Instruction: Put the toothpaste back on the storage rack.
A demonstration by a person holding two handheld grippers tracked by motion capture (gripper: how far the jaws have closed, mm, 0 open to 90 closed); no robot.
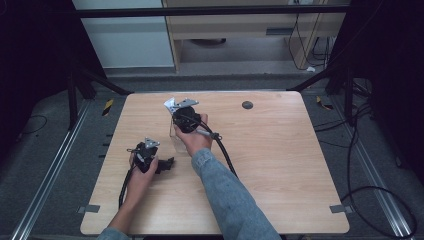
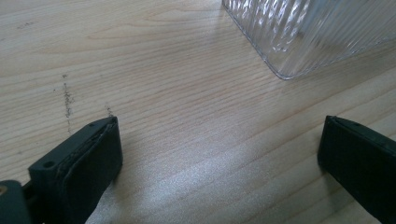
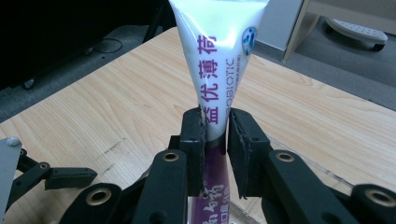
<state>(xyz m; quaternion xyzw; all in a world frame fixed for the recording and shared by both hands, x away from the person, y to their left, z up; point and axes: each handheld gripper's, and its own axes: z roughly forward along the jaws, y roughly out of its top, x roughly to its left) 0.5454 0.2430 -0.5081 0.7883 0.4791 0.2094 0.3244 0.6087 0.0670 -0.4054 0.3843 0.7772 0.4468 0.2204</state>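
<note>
Around the ribbed clear container (image 2: 303,32) the wooden table (image 1: 280,165) lies bare to its right and toward the person's edge, so a gripper could pass there. On the container's left sits the left gripper (image 1: 167,164), jaws apart over bare wood. Above the container the right gripper (image 3: 215,140), clamped on a white-and-purple tube (image 3: 215,60), blocks the way down (its cable trails right). Far beyond the container lies a small dark disc (image 1: 247,105).

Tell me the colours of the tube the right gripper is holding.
The tube is white with purple lettering and a purple lower part, best seen in the right gripper view.
</note>
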